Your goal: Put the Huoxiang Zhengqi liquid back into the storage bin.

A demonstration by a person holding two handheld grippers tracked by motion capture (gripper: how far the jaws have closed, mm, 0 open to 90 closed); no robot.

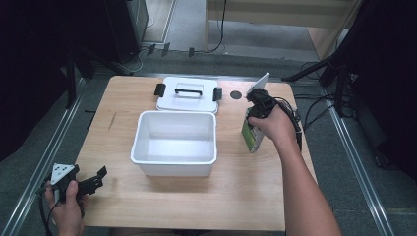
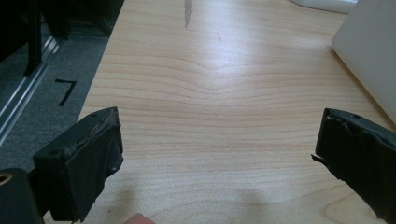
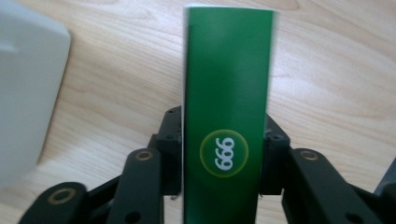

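A tall green box [image 3: 229,70] with a round "999" mark stands between the jaws of my right gripper [image 3: 224,149], and both pads press its sides. In the high view this green and white box [image 1: 254,137] is upright on the table, right of the white bin [image 1: 139,140], with my right gripper [image 1: 254,114] shut on it from above. My left gripper [image 1: 98,179] rests at the table's front left corner. Its jaws [image 2: 219,154] stand wide apart over bare wood, with nothing between them.
The open white bin's wall [image 2: 369,51] rises near the left gripper's right jaw, and its corner [image 3: 28,84] sits left of the green box. The bin's white lid [image 1: 172,101], with black clips, lies flat behind it. A dark round spot [image 1: 236,95] marks the table.
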